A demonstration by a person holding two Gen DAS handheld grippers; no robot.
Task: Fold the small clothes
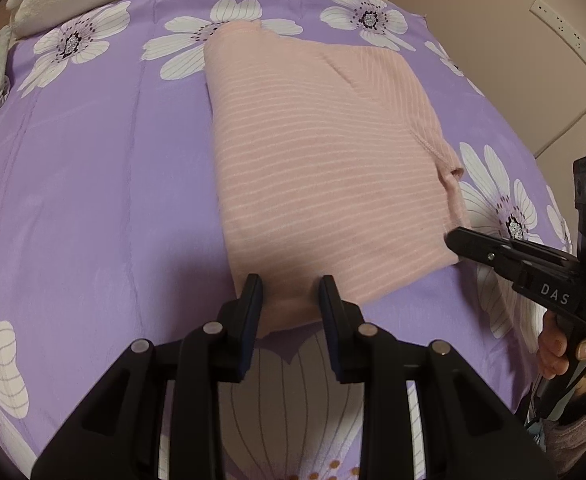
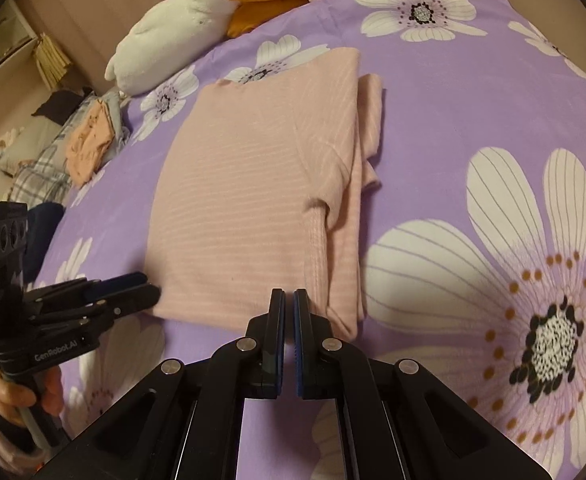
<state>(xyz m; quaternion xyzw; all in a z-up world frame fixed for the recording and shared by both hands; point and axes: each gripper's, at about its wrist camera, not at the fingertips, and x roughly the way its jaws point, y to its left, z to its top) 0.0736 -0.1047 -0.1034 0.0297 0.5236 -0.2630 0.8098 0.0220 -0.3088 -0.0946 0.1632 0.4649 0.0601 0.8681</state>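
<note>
A bed covered by a lilac sheet printed with large white daisy-like flowers carries everything. A folded pale pink knit top with thin white stripes lies flat near the middle of it, one sleeve turned in along its right side. Toward the far edge rests a white plush toy with orange parts, and at the left edge sits a loose heap of clothes, peach, grey and plaid.

A: Any room around the pink top?
B: Bare purple sheet left and right. A plush goose and clothes pile crowd the far-left edge.
</note>
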